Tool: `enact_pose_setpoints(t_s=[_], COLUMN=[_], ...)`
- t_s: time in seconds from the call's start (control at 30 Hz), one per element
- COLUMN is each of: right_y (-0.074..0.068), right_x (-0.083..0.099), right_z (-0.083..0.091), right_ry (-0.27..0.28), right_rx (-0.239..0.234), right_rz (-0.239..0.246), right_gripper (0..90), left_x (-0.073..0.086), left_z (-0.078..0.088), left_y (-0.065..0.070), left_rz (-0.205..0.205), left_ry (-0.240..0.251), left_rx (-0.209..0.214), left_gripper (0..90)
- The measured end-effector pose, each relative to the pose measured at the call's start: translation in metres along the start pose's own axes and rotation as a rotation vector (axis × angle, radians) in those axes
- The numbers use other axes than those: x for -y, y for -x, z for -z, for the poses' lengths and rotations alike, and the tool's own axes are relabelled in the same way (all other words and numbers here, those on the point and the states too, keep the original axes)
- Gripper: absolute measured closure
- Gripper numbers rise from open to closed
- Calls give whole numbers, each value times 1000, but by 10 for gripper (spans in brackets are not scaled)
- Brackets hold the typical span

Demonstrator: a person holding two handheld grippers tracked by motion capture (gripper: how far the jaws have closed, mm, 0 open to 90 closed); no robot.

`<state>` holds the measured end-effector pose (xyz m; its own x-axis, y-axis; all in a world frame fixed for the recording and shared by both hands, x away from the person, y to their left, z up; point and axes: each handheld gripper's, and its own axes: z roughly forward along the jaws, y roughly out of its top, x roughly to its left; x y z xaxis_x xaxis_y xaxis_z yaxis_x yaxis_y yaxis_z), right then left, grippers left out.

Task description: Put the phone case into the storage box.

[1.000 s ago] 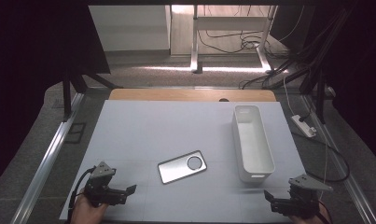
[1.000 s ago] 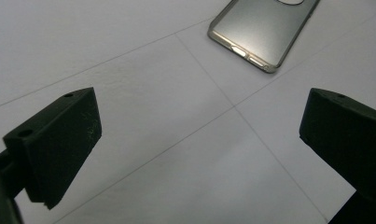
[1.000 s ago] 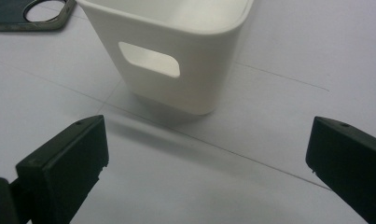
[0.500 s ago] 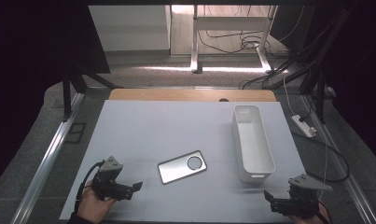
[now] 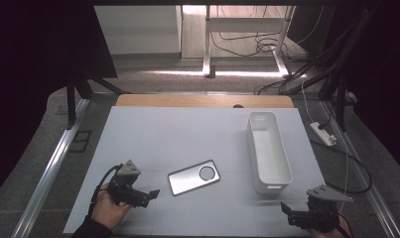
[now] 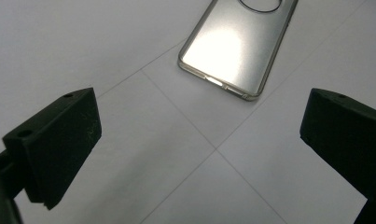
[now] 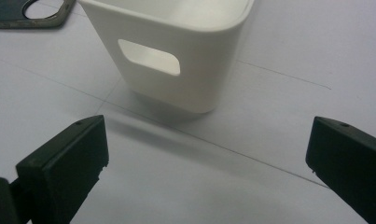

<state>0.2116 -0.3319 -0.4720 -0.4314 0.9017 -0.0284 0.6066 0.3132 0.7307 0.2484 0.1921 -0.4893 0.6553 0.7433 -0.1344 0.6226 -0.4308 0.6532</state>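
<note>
No writing, label, brand, number or sign can be read anywhere: the phone case [image 5: 194, 176] is plain and glossy (only a round cut-out breaks its back), the white bin [image 5: 268, 151] carries no marking on its wall, and the pale surface [image 5: 177, 134] bears nothing but thin seam lines

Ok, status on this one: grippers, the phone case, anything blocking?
Left gripper open, short of the phone case. Right gripper open, facing the white bin. Case flat on the table, path clear.
</note>
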Motion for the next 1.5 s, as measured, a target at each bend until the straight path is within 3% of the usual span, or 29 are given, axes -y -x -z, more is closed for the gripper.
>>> enact_pose_setpoints(t_s=[0.7, 1.17, 1.27, 1.5], right_y=[0, 0, 0, 0], right_x=[0, 0, 0, 0], right_z=[0, -1, -1, -1], right_ry=[-4, -6, -10, -12], right_rx=[-2, -3, -4, -4], right_rz=[1, 1, 1, 1], right_gripper=[0, 0, 0, 0], left_x=[-52, -77, -83, -94], left_z=[-42, -68, -75, -88], left_y=[13, 23, 24, 29], left_rz=[-116, -149, -136, -161], left_ry=[-44, -63, -62, -78], left_rx=[71, 111, 158, 157], left_gripper=[0, 0, 1, 1])
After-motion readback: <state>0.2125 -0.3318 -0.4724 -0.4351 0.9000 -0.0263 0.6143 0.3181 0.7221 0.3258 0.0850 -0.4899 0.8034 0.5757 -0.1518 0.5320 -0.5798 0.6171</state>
